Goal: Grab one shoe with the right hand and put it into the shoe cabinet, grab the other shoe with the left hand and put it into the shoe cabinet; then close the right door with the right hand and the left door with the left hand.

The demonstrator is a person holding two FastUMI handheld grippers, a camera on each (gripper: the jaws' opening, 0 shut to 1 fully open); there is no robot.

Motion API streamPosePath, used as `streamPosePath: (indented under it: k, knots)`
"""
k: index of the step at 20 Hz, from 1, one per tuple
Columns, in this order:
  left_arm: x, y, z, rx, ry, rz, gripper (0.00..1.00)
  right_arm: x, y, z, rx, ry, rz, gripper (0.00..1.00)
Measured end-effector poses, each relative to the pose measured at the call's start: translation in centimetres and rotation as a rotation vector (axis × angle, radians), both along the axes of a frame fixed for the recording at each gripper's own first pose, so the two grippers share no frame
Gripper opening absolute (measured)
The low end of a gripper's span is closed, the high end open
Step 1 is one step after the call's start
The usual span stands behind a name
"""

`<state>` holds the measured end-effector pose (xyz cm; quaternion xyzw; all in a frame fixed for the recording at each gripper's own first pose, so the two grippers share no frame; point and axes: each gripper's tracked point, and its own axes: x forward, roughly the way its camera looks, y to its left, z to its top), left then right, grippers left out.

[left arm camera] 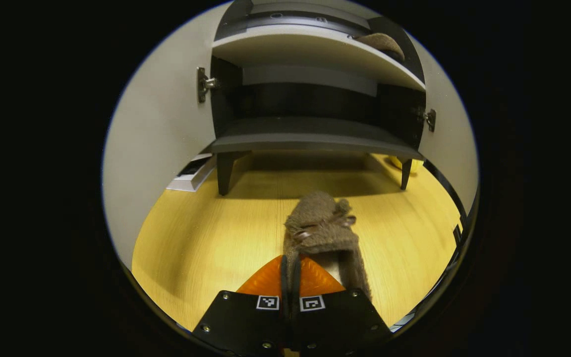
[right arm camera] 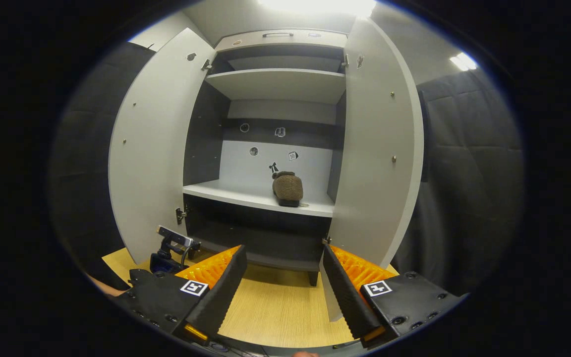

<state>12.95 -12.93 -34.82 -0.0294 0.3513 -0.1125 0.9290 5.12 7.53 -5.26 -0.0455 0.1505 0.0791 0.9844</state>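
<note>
My left gripper [left arm camera: 290,263] is shut on the heel rim of a brown fuzzy shoe [left arm camera: 320,223], held low over the wooden floor [left arm camera: 201,238] in front of the shoe cabinet [left arm camera: 310,139]. The shoe's toe points at the cabinet's bottom shelf. A second brown shoe [right arm camera: 288,188] rests on the white middle shelf [right arm camera: 236,192], right of centre; the left gripper view catches this shoe [left arm camera: 382,43] at the upper right. My right gripper [right arm camera: 284,253] stands open and empty, farther back, facing the cabinet. Both doors, left [right arm camera: 151,148] and right [right arm camera: 374,148], are swung wide open.
A white flat box [left arm camera: 194,173] lies on the floor by the cabinet's left leg. Something yellow [left arm camera: 409,163] sits behind the right leg. Black cloth wall [right arm camera: 464,173] hangs right of the cabinet. The other hand-held gripper's body [right arm camera: 171,248] shows low by the left door.
</note>
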Motion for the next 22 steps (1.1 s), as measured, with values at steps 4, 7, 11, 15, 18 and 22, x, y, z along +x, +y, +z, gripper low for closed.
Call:
streamPosePath:
  k: [4,7,11,15,18,22]
  knots:
    - [-0.4,0.6,2.4,0.011,-0.051,-0.007,0.0,0.0,0.6,-0.1,-0.001,0.006,0.012,0.98]
    - [-0.1,0.8,5.3,0.004,-0.116,-0.011,0.0,0.0,1.1,0.1,-0.004,0.001,0.024,0.98]
    - [0.7,1.0,10.1,-0.028,-0.214,0.001,0.0,0.0,1.4,0.4,0.002,-0.006,0.028,0.98]
    - [1.3,1.2,15.4,-0.069,-0.304,0.014,0.0,0.0,1.5,0.5,0.006,-0.005,0.032,0.98]
    - [1.9,1.3,19.4,-0.092,-0.375,0.022,0.0,-0.2,1.4,0.7,0.006,-0.011,0.03,0.98]
    - [3.1,1.3,23.4,-0.134,-0.445,0.039,0.0,-0.1,1.2,0.9,0.024,-0.01,0.02,0.98]
